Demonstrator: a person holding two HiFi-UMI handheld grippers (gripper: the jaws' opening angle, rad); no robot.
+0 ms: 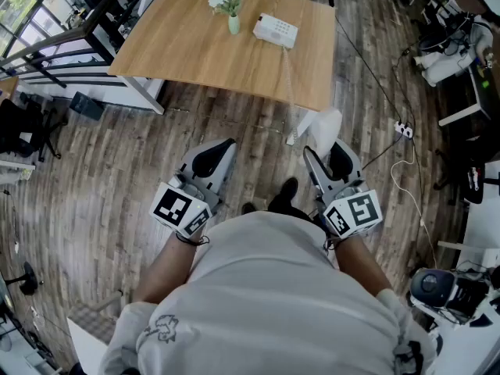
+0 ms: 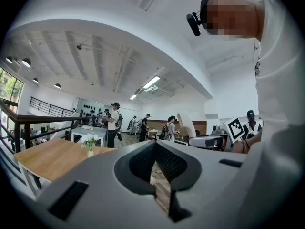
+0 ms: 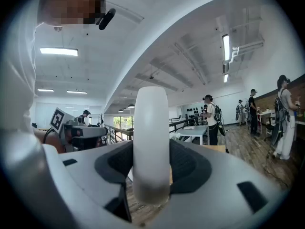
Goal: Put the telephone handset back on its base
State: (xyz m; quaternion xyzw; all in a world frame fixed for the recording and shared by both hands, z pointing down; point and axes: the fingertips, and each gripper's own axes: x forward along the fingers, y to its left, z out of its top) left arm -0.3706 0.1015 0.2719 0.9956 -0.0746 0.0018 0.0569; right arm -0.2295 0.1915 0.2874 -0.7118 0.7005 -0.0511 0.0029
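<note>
Surroundings: wooden desk [image 1: 187,45] ahead of the person, well apart from both grippers. On it stand a vase of white flowers [image 1: 230,6] and, just beside it, the white telephone base [image 1: 275,30], cradle bare. A coiled cord [image 1: 291,92] drops from the base over the desk's near edge toward the handset [image 1: 322,125]. Plank floor between person and desk is open. A power strip [image 1: 403,130] with a white cable lies off to the right, and dark office chairs [image 1: 23,131] stand at far left.

Pose: both forearms tucked close to the torso, grippers pointing forward toward the desk, side by side, marker cubes nearest the body. Right gripper [image 1: 328,153]: jaws wide and clamped on the handset, which sticks out past the fingertips. Left gripper [image 1: 219,153]: jaws together, nothing between them.

View differences: right gripper view shows the handset as a white rounded bar upright between the dark pads, the grip itself being mostly hidden from the head view. Left gripper view shows the pads meeting at the tips, floor visible through the gap below. Both gripper views show several people [image 2: 113,123] standing at the back of the room, out of the head view's frame.
</note>
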